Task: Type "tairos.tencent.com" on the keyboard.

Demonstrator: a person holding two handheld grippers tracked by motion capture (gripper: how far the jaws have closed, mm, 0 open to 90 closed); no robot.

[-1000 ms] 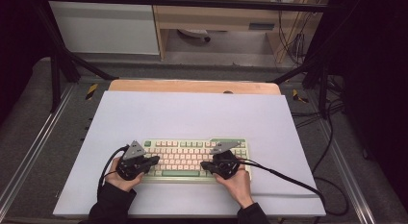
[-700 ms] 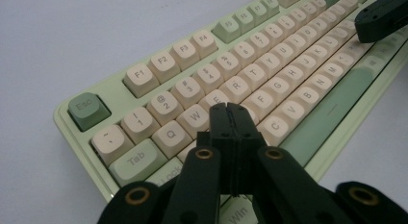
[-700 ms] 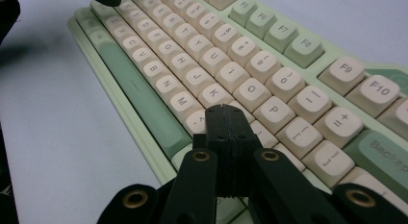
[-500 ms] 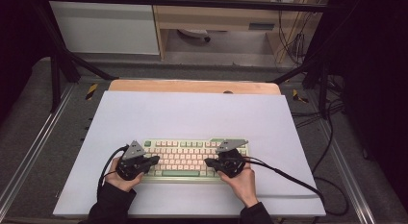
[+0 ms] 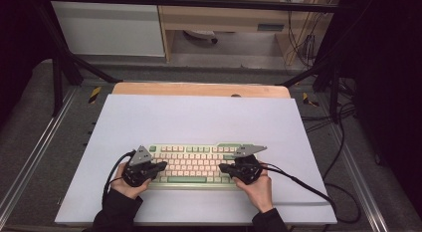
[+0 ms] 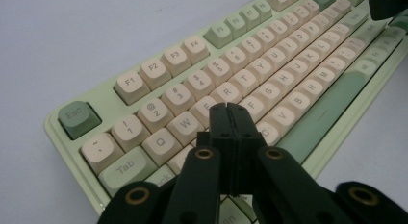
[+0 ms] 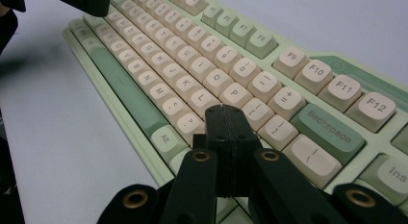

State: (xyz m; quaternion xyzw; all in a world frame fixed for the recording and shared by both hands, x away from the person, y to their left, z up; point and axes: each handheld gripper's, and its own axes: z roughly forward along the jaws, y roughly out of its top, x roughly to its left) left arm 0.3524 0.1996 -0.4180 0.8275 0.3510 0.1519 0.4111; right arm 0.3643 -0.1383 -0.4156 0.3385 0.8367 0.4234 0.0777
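Note:
A pale green keyboard (image 5: 191,162) with cream and green keys lies on the white mat near the front edge. My left gripper (image 5: 163,165) hovers over its left end, jaws shut with nothing between them; in the left gripper view the closed tips (image 6: 229,107) sit above the keyboard (image 6: 250,75) near the lettered keys at its left end. My right gripper (image 5: 222,168) is over the right half, jaws also shut and empty. In the right gripper view its tips (image 7: 222,108) hang over the keyboard (image 7: 202,65) near the punctuation keys, with the left gripper (image 7: 72,0) far off at the top left.
The white mat (image 5: 199,117) covers a wooden table (image 5: 199,89). Black cables (image 5: 308,189) trail from the right gripper across the mat's right side. Metal frame rails (image 5: 30,157) run along both sides, and cabinets (image 5: 109,28) stand behind the table.
My right gripper has shifted slightly to the right along the keyboard. The left gripper has stayed where it was. Both stay shut.

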